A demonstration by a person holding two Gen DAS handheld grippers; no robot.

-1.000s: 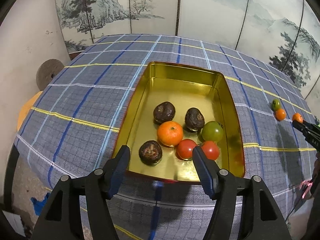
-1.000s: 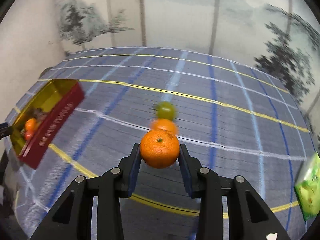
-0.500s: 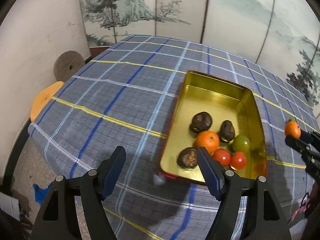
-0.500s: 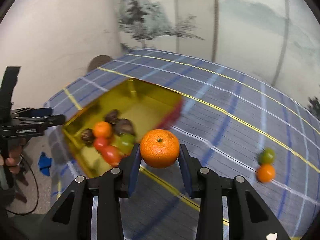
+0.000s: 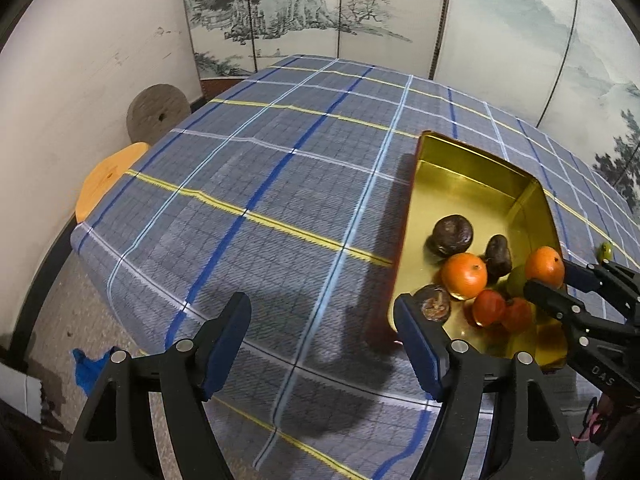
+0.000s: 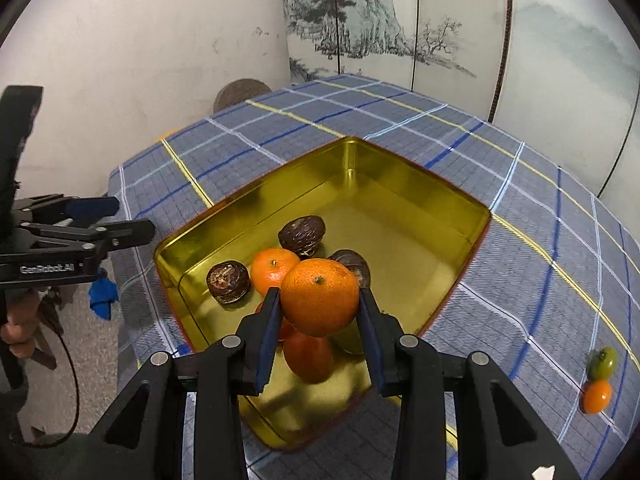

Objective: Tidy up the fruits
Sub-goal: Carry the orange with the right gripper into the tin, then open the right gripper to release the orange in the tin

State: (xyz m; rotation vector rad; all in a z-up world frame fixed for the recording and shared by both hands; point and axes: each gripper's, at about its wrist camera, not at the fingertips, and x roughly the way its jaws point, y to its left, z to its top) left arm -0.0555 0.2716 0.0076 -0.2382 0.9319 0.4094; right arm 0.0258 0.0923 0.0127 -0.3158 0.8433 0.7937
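Right wrist view: the right gripper (image 6: 319, 312) pinches an orange tangerine (image 6: 319, 297) between its blue-padded fingers, held above the near half of the gold tin (image 6: 404, 184). Beneath and around it in the tin lie a second tangerine (image 6: 271, 269) at 10 o'clock from the held one, three dark wrinkled fruits (image 6: 301, 235) between 9 and 1 o'clock, and red tomatoes (image 6: 308, 354) at 6 o'clock, partly hidden. On the plaid tablecloth (image 6: 520, 240), well apart at 4 o'clock from the tin, a green tomato (image 6: 603, 362) sits just beside a small orange fruit (image 6: 597, 396).

In the left wrist view the left gripper (image 5: 322, 334) stands spread wide with nothing between its fingers, hovering over the cloth at about 8 o'clock from the tin (image 5: 472, 164), its right finger overlapping the tin's near corner in the picture. The right gripper (image 5: 560, 286) reaches in from 3 o'clock with the tangerine (image 5: 543, 267) over the fruit pile
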